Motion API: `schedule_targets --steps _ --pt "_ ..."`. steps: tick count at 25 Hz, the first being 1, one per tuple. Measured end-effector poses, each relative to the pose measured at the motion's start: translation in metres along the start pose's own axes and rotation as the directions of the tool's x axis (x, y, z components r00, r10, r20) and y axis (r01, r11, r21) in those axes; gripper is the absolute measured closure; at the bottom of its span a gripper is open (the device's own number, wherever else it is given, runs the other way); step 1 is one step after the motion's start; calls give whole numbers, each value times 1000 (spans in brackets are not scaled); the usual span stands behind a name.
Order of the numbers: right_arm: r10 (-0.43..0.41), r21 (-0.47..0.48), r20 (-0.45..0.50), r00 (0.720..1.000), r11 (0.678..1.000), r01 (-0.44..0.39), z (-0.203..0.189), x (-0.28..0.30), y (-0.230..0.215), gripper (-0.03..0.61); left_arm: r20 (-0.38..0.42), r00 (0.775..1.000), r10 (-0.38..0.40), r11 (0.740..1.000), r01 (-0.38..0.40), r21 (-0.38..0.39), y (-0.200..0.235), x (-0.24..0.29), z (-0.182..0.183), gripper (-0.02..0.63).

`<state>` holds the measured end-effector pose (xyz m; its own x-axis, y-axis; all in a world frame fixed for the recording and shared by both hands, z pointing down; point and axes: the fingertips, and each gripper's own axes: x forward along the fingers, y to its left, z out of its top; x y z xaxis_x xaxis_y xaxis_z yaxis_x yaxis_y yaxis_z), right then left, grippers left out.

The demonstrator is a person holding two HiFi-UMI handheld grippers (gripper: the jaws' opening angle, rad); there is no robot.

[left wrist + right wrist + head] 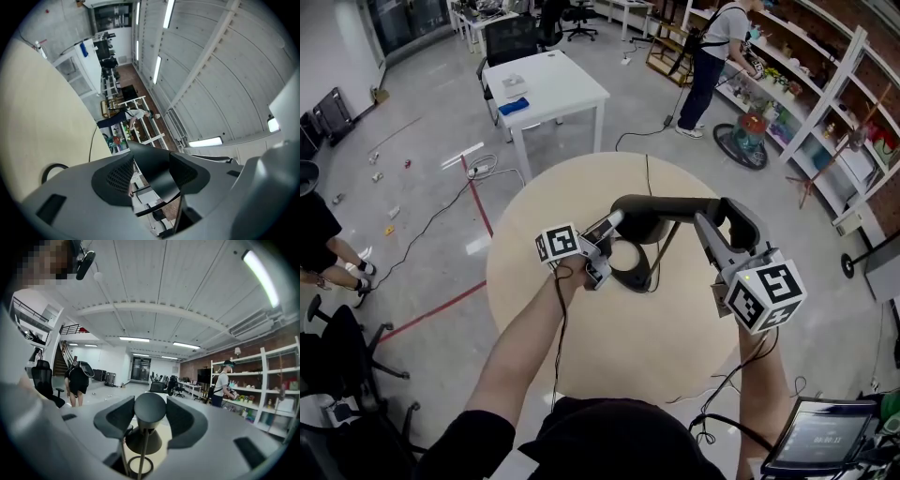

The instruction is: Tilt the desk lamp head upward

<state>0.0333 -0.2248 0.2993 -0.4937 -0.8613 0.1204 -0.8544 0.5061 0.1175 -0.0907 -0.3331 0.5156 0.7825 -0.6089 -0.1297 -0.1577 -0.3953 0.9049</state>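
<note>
A black desk lamp (661,211) stands on the round beige table (544,319), its ring base (628,272) under a long head that lies roughly level. My left gripper (605,234) reaches the lamp's left end. In the left gripper view a flat dark lamp part (157,176) runs between the jaws of the left gripper (152,171), against one pad with a gap at the other. My right gripper (722,225) straddles the head's right end. The lamp's round end (150,409) fills the jaws of the right gripper (150,416), both pads touching it.
The lamp's cable (649,178) runs across the table to its far edge. A white table (544,89) stands beyond, a person (712,47) works at shelves far right, another person (319,234) is at left. A tablet screen (820,436) sits at bottom right.
</note>
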Motion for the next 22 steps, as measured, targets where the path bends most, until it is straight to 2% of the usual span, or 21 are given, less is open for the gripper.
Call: schedule_targets --steps 9,22 --pt "12 10 10 1000 1000 -12 -10 -8 -3 360 5 999 32 996 -32 89 -7 6 17 365" --pt "20 23 16 1000 1000 -21 -22 -17 1 360 7 998 65 975 -65 213 -26 6 50 365"
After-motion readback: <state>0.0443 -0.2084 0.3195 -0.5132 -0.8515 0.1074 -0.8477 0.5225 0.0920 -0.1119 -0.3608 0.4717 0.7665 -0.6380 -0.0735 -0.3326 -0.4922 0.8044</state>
